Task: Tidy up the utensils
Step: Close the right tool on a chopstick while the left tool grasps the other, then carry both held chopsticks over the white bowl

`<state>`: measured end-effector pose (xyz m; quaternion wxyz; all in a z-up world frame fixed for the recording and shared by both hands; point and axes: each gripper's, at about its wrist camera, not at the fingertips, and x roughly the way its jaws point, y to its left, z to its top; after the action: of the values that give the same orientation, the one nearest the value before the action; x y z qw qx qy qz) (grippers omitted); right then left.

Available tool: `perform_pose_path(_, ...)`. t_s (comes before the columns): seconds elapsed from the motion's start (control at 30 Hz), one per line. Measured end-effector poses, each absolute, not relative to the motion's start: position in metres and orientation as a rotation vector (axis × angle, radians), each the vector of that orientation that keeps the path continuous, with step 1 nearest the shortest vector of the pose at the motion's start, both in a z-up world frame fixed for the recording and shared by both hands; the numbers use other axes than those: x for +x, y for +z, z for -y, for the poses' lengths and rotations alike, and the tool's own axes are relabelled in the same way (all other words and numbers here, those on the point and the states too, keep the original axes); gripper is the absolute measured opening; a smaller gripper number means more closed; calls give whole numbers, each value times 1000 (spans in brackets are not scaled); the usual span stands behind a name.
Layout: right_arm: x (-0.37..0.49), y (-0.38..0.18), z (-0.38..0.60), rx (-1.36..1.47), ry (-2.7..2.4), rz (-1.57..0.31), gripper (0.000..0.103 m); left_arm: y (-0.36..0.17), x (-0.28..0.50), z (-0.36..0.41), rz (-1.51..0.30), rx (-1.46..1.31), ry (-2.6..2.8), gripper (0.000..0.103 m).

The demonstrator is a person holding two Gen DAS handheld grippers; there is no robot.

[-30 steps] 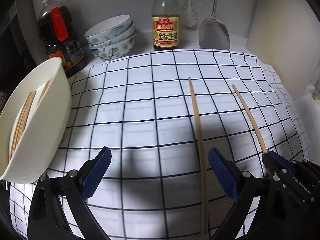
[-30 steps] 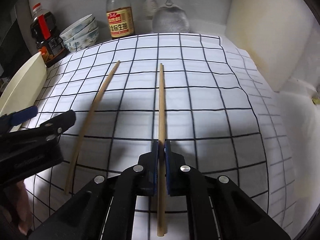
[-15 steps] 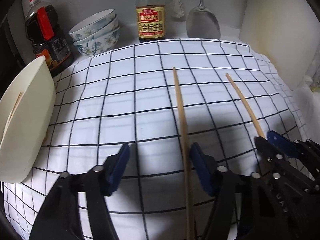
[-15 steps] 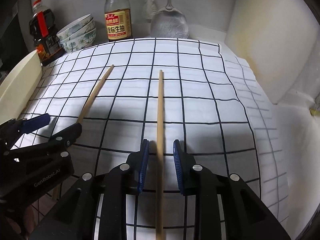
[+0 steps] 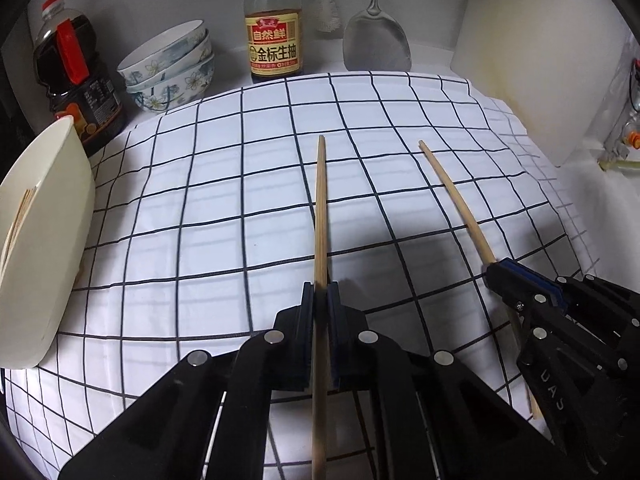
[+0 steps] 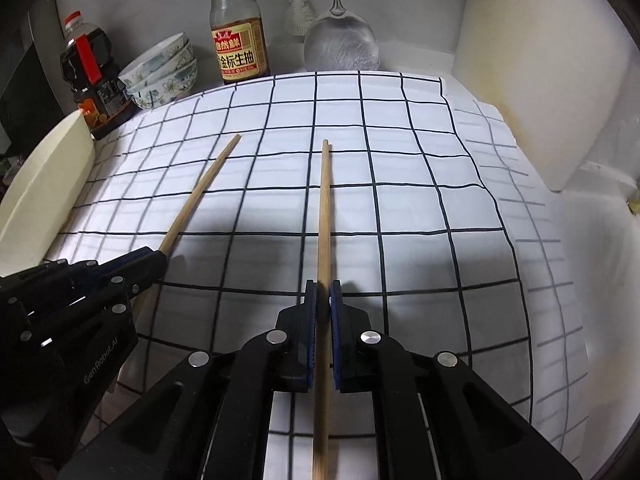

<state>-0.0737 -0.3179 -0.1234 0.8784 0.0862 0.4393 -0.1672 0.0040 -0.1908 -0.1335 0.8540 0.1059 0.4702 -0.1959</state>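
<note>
Clearly, each hand-held gripper [image 5: 320, 300] [image 6: 323, 300] clamps one chopstick [image 5: 320, 216] [image 6: 325, 216], soy bottle [image 5: 274, 36] reads 金标生抽

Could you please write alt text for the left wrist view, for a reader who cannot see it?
The left gripper has its jaws shut on a wooden chopstick over a checked cloth. At right, the right gripper holds a second chopstick; a cream bin with more chopsticks stands left.

The middle and right of the checked cloth [image 5: 224, 216] are left open. The far edge is lined by bottles [image 5: 274, 36], stacked bowls [image 5: 172, 68] and a spatula [image 5: 376, 46]; the left is blocked by a cream container [image 5: 52, 240].
</note>
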Motion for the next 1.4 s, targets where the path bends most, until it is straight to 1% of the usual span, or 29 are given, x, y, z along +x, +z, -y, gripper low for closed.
perform_pose_path(0.23, -77, -93, 302, 234, -306, -876, 6, -95, 1, 162, -959, 166, -423, 7)
perform_pose_path(0.37, -68, -63, 275, 224, -250, -830, 6, -66, 0, 132, -916, 131, -404, 7)
perform_pose_path(0.57, -28, -25, 210, 167, -107, -774, 6, -23, 10, 56, -851, 84, -280, 7)
perform_pose_path(0.7, 4, -16, 166, 151, -14, -767, 6, -9, 19, 8, -830, 60, -186, 7)
perform_pose_path(0.9, 60, -20, 100, 117, 92, -794, 6, -9, 40, -61, -810, 36, -65, 7)
perform_pose_path(1.03, 91, -31, 72, 112, 120, -822, 6, -19, 58, -91, -817, 32, -32, 7)
perform_pose_path(1.4, 145, -62, 33, 124, 131, -901, 6, -48, 99, -128, -873, 8, -20, 7)
